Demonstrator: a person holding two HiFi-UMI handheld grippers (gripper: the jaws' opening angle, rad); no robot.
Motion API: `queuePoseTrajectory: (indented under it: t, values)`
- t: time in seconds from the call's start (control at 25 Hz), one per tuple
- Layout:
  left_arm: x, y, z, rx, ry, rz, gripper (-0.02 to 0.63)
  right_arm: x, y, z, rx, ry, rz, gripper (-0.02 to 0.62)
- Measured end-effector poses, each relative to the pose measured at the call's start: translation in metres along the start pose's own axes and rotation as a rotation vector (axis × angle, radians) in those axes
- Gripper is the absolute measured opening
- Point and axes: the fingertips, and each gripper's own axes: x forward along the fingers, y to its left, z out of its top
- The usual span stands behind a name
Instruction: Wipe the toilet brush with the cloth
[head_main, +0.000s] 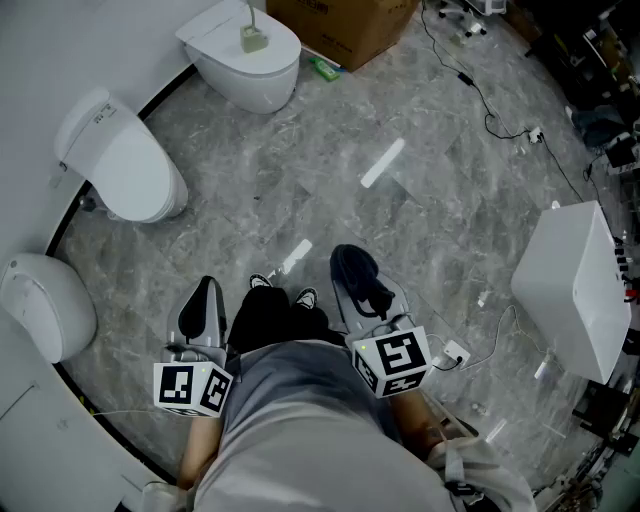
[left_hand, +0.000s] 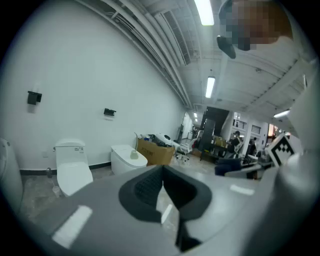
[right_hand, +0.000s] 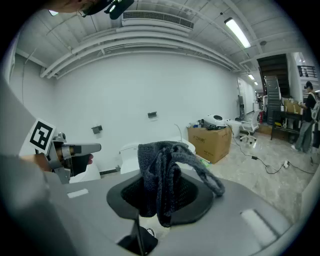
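Cloth (right_hand: 161, 176) – dark, knitted and bunched – hangs from the right gripper (head_main: 368, 300), whose jaws are clamped on it; one fold loops out to the side over the jaw housing. In the head view the gripper is held low in front of the person, just right of the shoes (head_main: 281, 294), pointing away over the grey marble floor (head_main: 300, 190).

The left gripper (head_main: 205, 305) is level with it on the other side of the shoes. Its pads meet at the tips with nothing between them, only floor showing through the gap below.

The brush (head_main: 251, 36) – a thin white handle rising from a small pale holder – stands on the closed lid of the far toilet (head_main: 262, 75), well apart from both grippers. A cardboard box (head_main: 345, 28) sits just beside that toilet, with something small and green on the floor between them (too small to identify). A second toilet (head_main: 125, 165) and a third (head_main: 45, 305) follow the curved wall on the left. A white box-shaped unit (head_main: 575, 285) stands at the right, with cables trailing across the floor near it.
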Motion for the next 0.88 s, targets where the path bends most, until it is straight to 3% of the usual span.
queuePoseTrajectory:
  t: [0.28, 0.64, 0.88]
  values:
    - [0.000, 0.018, 0.021, 0.026, -0.084, 0.079, 0.000, -0.001, -0.014, 0.004, -0.007, -0.043, -0.020, 0.092]
    - [0.027, 0.012, 0.019, 0.031, -0.085, 0.031, 0.000, 0.022, -0.016, 0.026, 0.055, -0.078, 0.066, 0.097]
    - [0.073, 0.020, 0.013, -0.010, -0.055, 0.021, 0.000, 0.049, -0.035, 0.042, 0.041, -0.057, 0.048, 0.107]
